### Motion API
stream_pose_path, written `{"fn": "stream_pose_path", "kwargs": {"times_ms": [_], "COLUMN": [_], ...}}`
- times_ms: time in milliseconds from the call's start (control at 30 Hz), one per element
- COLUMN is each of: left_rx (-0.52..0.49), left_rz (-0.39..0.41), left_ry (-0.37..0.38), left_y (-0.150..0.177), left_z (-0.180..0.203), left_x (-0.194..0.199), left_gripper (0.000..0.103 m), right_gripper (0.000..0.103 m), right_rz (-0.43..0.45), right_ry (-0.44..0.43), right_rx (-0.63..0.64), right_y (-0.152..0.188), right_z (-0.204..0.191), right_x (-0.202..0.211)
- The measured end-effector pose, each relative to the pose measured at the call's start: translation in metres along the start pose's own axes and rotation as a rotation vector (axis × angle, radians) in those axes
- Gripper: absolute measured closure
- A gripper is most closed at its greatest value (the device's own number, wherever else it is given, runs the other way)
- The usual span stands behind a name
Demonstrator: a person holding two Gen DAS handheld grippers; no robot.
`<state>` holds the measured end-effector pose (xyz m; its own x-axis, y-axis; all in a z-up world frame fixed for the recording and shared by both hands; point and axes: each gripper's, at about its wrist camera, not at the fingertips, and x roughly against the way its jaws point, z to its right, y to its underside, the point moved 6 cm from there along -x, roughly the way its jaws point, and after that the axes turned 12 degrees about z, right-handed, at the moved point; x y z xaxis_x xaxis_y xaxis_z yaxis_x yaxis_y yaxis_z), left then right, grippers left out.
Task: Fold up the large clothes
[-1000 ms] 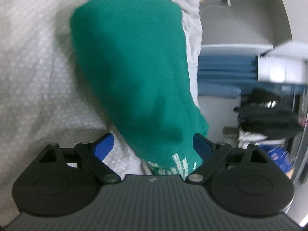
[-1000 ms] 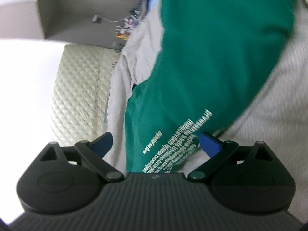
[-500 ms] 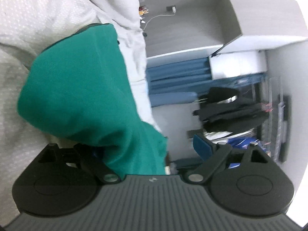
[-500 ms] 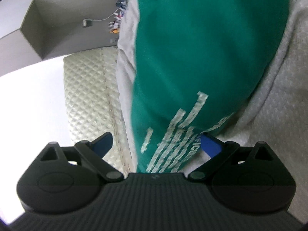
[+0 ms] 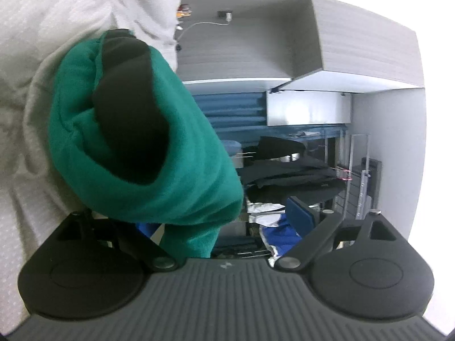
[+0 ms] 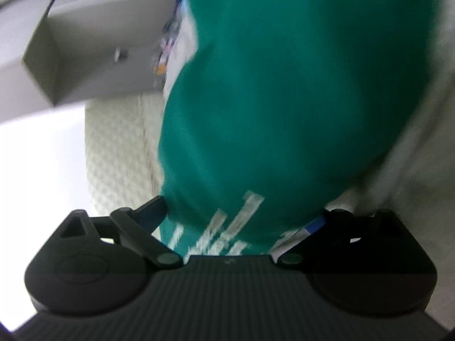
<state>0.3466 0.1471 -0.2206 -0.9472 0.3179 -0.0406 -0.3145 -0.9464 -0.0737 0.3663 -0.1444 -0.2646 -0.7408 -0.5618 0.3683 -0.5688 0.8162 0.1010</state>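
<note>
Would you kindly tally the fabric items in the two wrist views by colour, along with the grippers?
Green garment: 1
Grey-white bedding: 1
Black clothes pile: 1
Blue-and-white cloth: 1
Grippers: 2, left gripper and right gripper
Total: 6

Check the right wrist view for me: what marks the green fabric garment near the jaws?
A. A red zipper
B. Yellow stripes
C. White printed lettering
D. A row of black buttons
C. In the right wrist view the green fabric garment carries blurred white printed lettering on its lower edge, just above the gripper body; no zipper, stripes or buttons show.
</note>
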Motion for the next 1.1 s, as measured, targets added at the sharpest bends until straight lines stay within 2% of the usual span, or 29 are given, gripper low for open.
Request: {"fn": "stream_pose_path", "kwargs": {"times_ms": [33,100,200,267,333,467,533,567,600,667,700,733,800,900,1000,1100], "left_rx": [0.020,0.064,0.057,0.028,-0.011,-0.082,-0.103,-0.112,-0.115,-0.156,-0.194,-0.229,-0.286,-0.292,-0.318,-0.377], "left_rz": [0.004,0.031,0.050,0.045,0.038,0.010,-0.003,0.000,0.005,0.007,0.008,0.009,0.010,0.039,0.061,0.063], "left_ry": [-0.057,-0.103,-0.191,-0.251,-0.283,-0.395,-0.447,-0.457,-0.446,-0.433,-0.430,-0.432,-0.443,-0.437,-0.416,-0.393], "left_y": [0.001,0.004,0.008,0.010,0.012,0.014,0.011,0.010,0.008,0.007,0.007,0.007,0.009,0.013,0.019,0.024], "left_z": [-0.005,-0.013,-0.021,-0.024,-0.026,-0.040,-0.051,-0.054,-0.054,-0.048,-0.044,-0.040,-0.033,-0.026,-0.012,0.011], "left_x": [0.003,0.016,0.027,0.028,0.027,0.018,0.013,0.013,0.012,0.013,0.012,0.011,0.012,0.029,0.049,0.069], "left_gripper": [0.011,0.011,0.011,0.011,0.011,0.013,0.020,0.021,0.028,0.039,0.050,0.058,0.070,0.076,0.076,0.076], "right_gripper": [0.004,0.004,0.004,0.003,0.003,0.003,0.004,0.012,0.028,0.039,0.048,0.052,0.068,0.078,0.080,0.081], "right_rz": [0.055,0.163,0.269,0.344,0.360,0.414,0.424,0.413,0.404,0.388,0.387,0.384,0.378,0.386,0.399,0.406], "right_ry": [0.020,0.044,0.036,0.041,0.032,0.091,0.104,0.124,0.156,0.193,0.189,0.187,0.177,0.123,0.060,0.005], "right_rx": [-0.006,-0.018,-0.064,-0.018,0.015,0.087,0.097,0.108,0.133,0.168,0.175,0.195,0.243,0.303,0.335,0.362], "right_y": [-0.008,-0.023,-0.038,-0.045,-0.049,-0.058,-0.066,-0.068,-0.066,-0.064,-0.063,-0.062,-0.062,-0.054,-0.053,-0.047], "right_z": [0.003,0.006,0.007,-0.001,-0.007,-0.006,-0.003,-0.002,-0.005,-0.004,-0.002,-0.006,-0.012,-0.017,-0.029,-0.039], "right_x": [0.008,0.026,0.048,0.062,0.066,0.066,0.065,0.059,0.048,0.044,0.047,0.049,0.057,0.070,0.078,0.103]}}
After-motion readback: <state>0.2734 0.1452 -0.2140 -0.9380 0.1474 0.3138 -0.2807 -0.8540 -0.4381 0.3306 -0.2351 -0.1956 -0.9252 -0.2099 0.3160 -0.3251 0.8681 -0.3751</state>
